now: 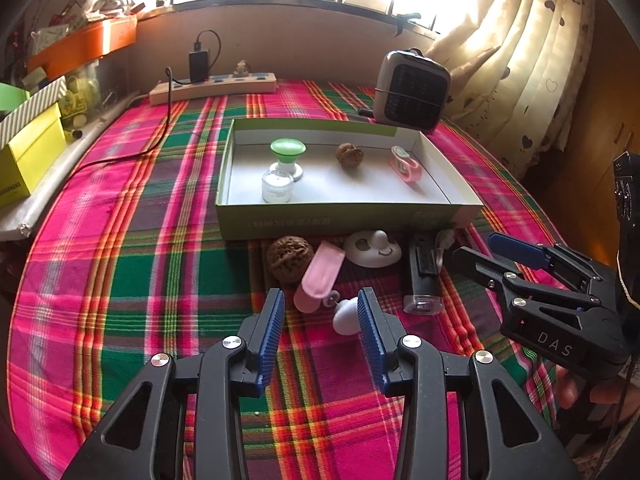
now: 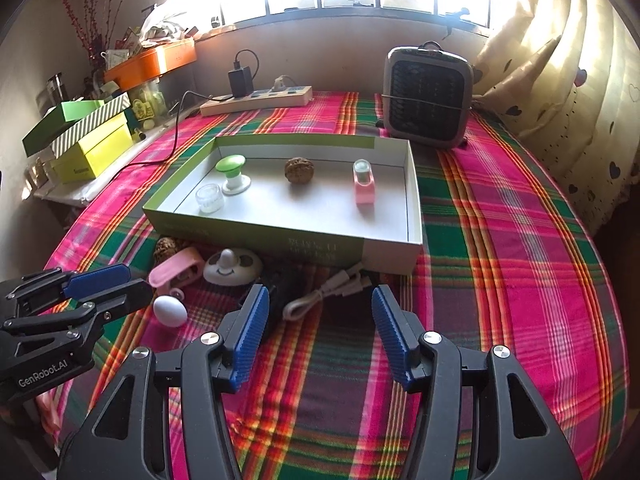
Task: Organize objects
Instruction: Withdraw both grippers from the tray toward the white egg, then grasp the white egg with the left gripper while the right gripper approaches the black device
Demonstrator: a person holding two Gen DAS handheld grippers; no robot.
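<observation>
Black and partly hidden, a dark rectangular device with a clear end cap [image 1: 421, 276] is seen whole only from the left wrist; in the right wrist view it is mostly covered by the right gripper's left finger. A 2nd brown walnut [image 2: 166, 249] is half tucked behind the pink clip case [image 2: 176, 270] in that view. The printing on the box's front wall cannot be read.

A shallow green-sided cardboard box with a white floor [image 1: 340, 222] is set on the pink, green and red plaid cloth [image 1: 132, 248]. Inside it, 4 things are kept: a clear glass jar [image 1: 277, 186] at 8 o'clock, a green-topped white knob [image 1: 287, 158] just behind it, a brown walnut [image 1: 349, 155] near the middle, and a pink holder [image 1: 405, 165] at 3 o'clock. Outside the front wall, a white egg-shaped object [image 1: 346, 315], a white round smiley-faced piece [image 1: 373, 248] and a coiled white cable [image 2: 332, 292] are laid on the cloth.

The left gripper [image 1: 321, 322] is held low over the cloth, jaws parted, nothing between them, with the egg just beside its right finger. The right gripper [image 2: 318, 322] is likewise spread wide and empty, aimed toward the cable at 12 o'clock.
</observation>
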